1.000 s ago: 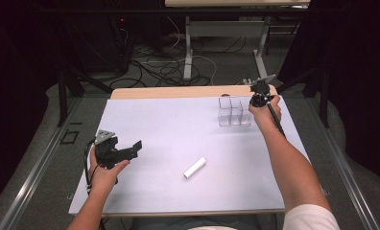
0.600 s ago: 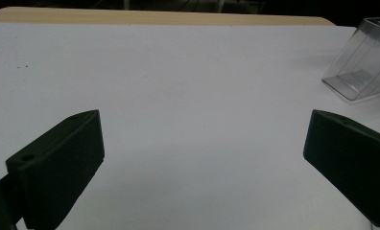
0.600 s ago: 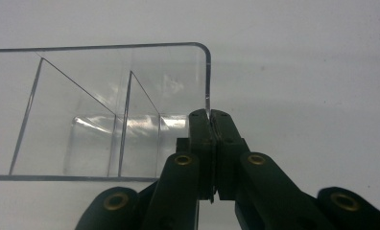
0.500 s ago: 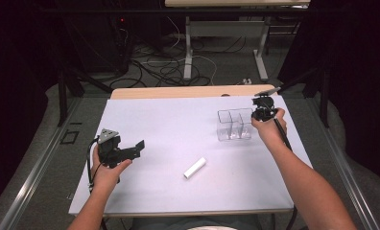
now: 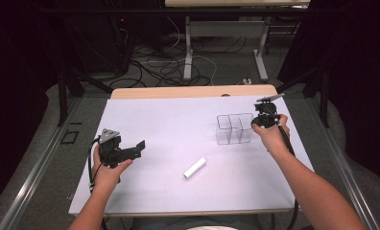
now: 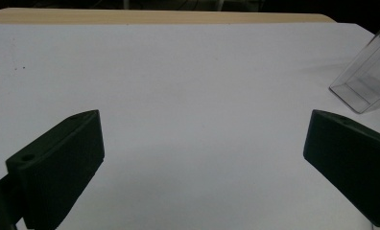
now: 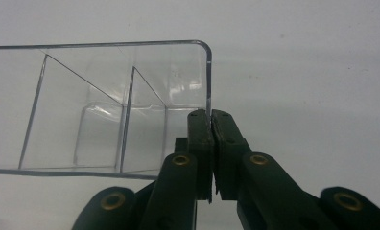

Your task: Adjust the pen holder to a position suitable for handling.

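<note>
Clear divided box (image 5: 233, 128) stands far right on the table from above, my right gripper (image 5: 264, 119) pinching its right wall; my left gripper (image 6: 202, 158) view shows jaws wide over bare white; my right gripper view shows jaws clamped on that wall.

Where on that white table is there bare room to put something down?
The widest bare stretch lies between the left gripper and the clear divided box, back to the wooden edge. It is tighter where the right gripper clamps the box wall, and near the white cylinder.
</note>
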